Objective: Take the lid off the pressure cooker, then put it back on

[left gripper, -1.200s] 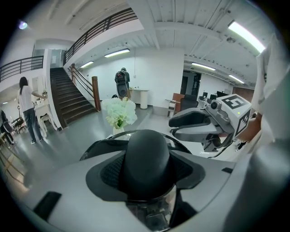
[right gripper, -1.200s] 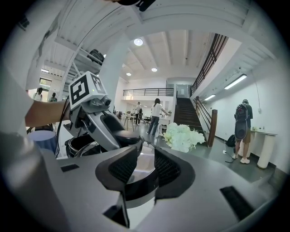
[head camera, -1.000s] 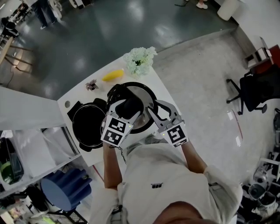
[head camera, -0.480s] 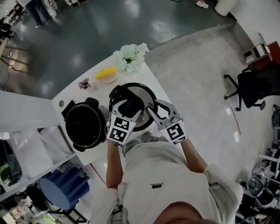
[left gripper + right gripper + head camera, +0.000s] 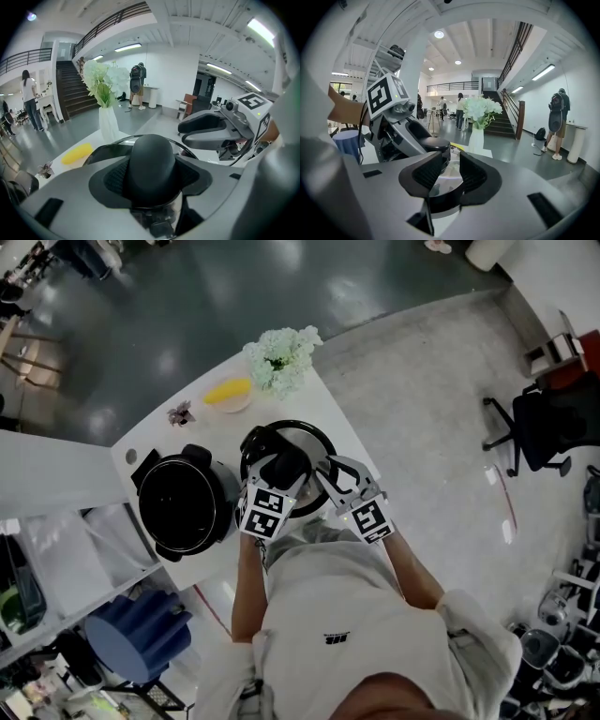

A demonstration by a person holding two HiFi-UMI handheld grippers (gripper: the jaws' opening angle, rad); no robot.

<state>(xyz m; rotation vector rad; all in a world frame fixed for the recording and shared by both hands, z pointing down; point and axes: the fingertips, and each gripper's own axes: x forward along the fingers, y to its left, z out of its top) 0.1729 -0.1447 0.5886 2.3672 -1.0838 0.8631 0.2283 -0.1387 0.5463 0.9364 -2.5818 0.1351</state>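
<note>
Right of the black pressure cooker point(image 5: 183, 507), we log the round glass lid point(image 5: 307, 441), just lowered, black dome knob point(image 5: 152, 161) clamped in left gripper point(image 5: 281, 470), right gripper point(image 5: 330, 480) unclenched at its rim; removal nearly done.

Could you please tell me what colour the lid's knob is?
The knob is plain black, clearest in the left gripper view.

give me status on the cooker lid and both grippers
Left gripper jaws shut on lid knob. Right gripper jaws open by lid rim. Cooker pot open beside it. Flower vase behind, not in the way.
</note>
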